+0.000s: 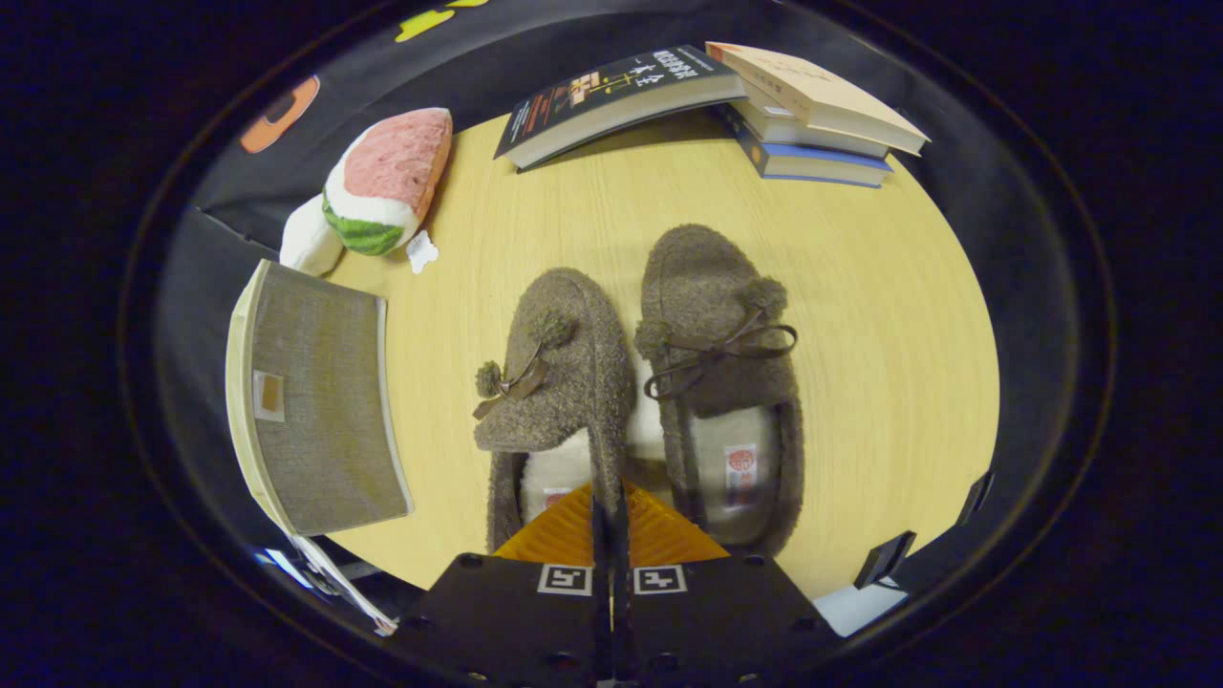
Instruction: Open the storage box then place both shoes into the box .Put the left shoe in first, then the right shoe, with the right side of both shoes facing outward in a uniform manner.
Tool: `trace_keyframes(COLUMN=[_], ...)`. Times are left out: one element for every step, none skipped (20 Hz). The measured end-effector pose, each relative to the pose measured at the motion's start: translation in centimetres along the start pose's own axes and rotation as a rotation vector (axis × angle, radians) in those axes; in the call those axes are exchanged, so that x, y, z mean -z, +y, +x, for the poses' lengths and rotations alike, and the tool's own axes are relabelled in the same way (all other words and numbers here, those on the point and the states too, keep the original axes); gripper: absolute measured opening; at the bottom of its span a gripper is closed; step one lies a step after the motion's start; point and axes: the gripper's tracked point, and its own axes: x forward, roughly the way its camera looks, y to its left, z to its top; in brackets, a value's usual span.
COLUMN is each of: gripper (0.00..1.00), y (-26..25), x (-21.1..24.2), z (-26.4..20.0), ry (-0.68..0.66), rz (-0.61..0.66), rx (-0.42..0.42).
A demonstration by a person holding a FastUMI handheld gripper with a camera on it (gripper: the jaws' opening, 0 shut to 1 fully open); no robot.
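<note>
Two fuzzy brown slippers with bows and pale fleece lining lie side by side on the wooden table, toes pointing away from me. The left shoe is tipped over toward the left, and its inner side wall runs down between my fingers. My gripper is shut on that wall near the heel opening. The right shoe lies flat just to the right of the fingers, touching the left one. The grey fabric storage box stands left of the shoes at the table's edge, its grey panel facing me.
A watermelon-slice plush toy lies beyond the box. A dark book and a stack of books rest at the far side of the table. Papers hang off the table below the box.
</note>
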Motion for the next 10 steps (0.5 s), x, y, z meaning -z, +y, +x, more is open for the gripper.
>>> trace_keyframes(gripper=[0.01, 0.01, 0.01, 0.01, 0.01, 0.01, 0.01, 0.01, 0.01, 0.01], y=[-0.1, -0.1, 0.1, 0.4, 0.8, 1.5, 2.3, 3.4, 4.7, 5.9], x=[-0.1, -0.1, 0.0, 0.2, 0.3, 0.2, 0.1, -0.1, -0.2, -0.1], z=[-0.9, -1.9, -2.9, -4.0, -5.2, -6.5, -7.9, -9.3, -10.5, -11.9], ry=[-0.019, -0.036, -0.044, -0.049, -0.058, -0.072, -0.090, -0.109, -0.126, -0.141], rz=[-0.013, -0.018, -0.018, -0.016, -0.015, -0.017, -0.019, -0.024, -0.036, -0.046], rx=[0.004, 0.007, 0.004, -0.004, -0.013, -0.025, -0.039, -0.061, -0.086, -0.111])
